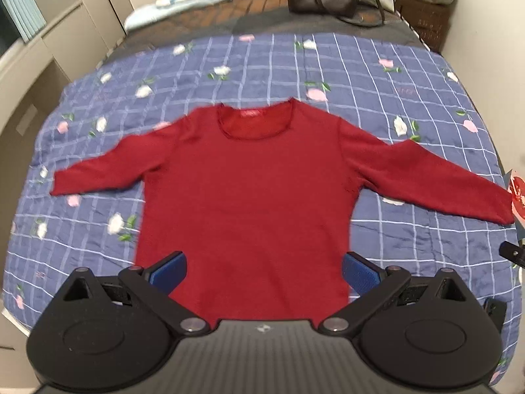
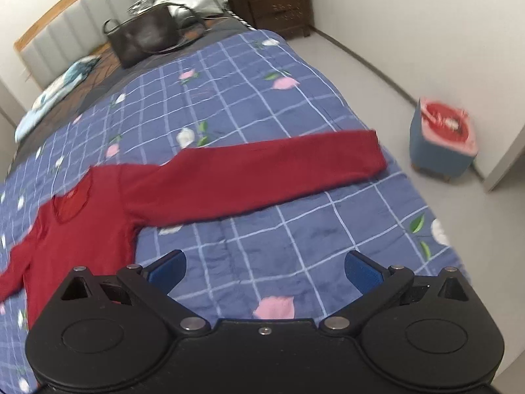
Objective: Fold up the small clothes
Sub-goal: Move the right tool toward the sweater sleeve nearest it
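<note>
Jaws spread wide and empty on both, the left gripper (image 1: 264,271) hangs over the hem of the dark red long-sleeved knit top (image 1: 249,184), while the right gripper (image 2: 265,271) sits beside its body, below the sleeve stretching sideways toward the bed's edge, so it is nearer that cuff.

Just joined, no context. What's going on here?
A red top lies flat on a blue quilt, both sleeves spread out, nothing folded yet. The left gripper hovers open over the hem; the right gripper is open over bare quilt beside the right sleeve. Neither holds anything.
</note>
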Available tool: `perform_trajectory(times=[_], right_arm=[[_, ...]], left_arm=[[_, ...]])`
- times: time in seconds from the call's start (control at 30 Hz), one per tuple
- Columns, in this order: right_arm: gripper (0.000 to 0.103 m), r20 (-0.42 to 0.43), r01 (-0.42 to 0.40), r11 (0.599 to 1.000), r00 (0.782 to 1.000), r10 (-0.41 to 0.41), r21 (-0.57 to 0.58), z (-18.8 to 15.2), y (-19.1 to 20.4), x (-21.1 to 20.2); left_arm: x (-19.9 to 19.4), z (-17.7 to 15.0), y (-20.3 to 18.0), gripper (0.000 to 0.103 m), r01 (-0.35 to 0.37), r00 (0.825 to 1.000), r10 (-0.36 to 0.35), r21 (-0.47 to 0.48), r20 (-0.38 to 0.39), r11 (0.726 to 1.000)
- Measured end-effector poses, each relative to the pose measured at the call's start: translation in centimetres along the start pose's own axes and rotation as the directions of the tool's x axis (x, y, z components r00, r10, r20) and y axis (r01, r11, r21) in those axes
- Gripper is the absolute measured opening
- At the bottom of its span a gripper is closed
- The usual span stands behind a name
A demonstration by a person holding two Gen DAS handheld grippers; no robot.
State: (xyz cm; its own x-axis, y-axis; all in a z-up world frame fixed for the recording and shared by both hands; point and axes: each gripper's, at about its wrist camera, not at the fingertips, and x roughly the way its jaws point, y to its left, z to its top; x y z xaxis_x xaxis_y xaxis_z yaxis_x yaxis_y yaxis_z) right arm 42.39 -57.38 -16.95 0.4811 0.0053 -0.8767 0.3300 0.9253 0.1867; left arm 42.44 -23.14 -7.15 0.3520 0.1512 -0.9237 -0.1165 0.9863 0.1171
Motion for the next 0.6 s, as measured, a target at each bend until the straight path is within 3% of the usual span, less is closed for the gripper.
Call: perform_trajectory(times=[0.2,0.3,0.4,0.47,0.6], right_arm=[[0.103,-0.043,0.004,0.995,0.999,0.000,0.099,2.3,-4.5,6.0],[0.103,-0.070,0.045,0.981,0.997,-0.032,0.187,3.5,-7.1,9.0],[0.102,-0.066,0.141,0.948,0.990,-0.127,0.286,4.7,-9.4,11.6],[0.101,-0.049,0.158,0.926,0.987,-0.150,0.343,5.2,-10.7,12.6],[0.084,-0.023,0.148,0.858,0.987,-0.157,0.492,5.9,-13.2,14.6]], left_arm=[[2.5,1.0,-2.2,0.103,-0.001,0.998,0.001,0.006,-0.057,1.000],[3.4,1.4,-3.1,0.103,-0.006,0.997,0.006,0.009,-0.076,1.000],[4.4,1.7,-3.7,0.103,-0.012,0.995,0.013,0.010,-0.099,1.000],[4.9,1.8,-4.0,0.103,-0.016,0.994,0.017,0.012,-0.111,1.000],[5.4,1.8,-4.0,0.103,-0.027,0.991,0.029,0.016,-0.127,1.000]])
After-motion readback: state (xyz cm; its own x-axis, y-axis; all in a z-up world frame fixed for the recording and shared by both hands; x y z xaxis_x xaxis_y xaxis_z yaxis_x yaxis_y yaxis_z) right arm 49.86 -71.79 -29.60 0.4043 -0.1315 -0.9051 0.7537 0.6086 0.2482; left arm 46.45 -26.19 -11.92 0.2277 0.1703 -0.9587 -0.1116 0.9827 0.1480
